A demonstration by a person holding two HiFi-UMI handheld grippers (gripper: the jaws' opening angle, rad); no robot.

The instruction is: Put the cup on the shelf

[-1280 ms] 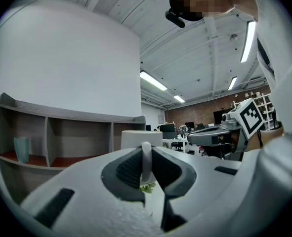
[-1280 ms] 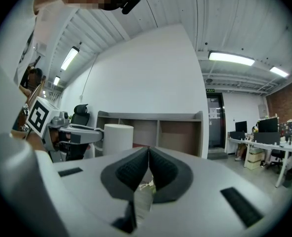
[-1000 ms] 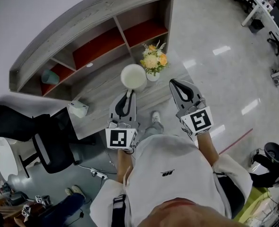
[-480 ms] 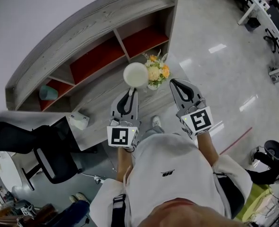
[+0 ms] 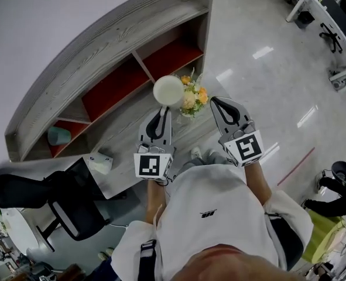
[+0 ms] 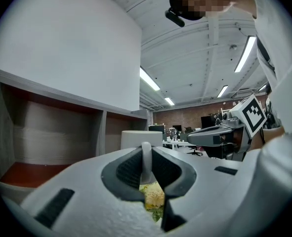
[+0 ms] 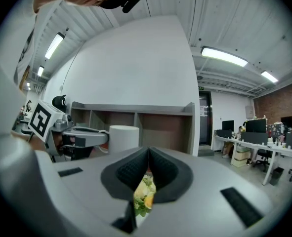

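The left hand-held gripper point(image 5: 162, 112) grips the cup point(image 5: 168, 91) by its handle point(image 6: 146, 163), raised before the shelf point(image 5: 117, 89), while the right hand-held gripper point(image 5: 218, 103) is closed and empty; next, probably, it reaches forward into a bay.

The left hand-held gripper point(image 5: 160, 113) holds a white cup point(image 5: 168, 90) at its 12 o'clock, right next to the flowers point(image 5: 194, 100) (yellow and orange ones). The shelf point(image 5: 102, 51) is at 11 o'clock.

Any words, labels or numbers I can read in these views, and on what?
No legible words or numbers anywhere.
Shirt logo: too small to read.
Left marker cube, right marker cube: square patterns only, no letters.
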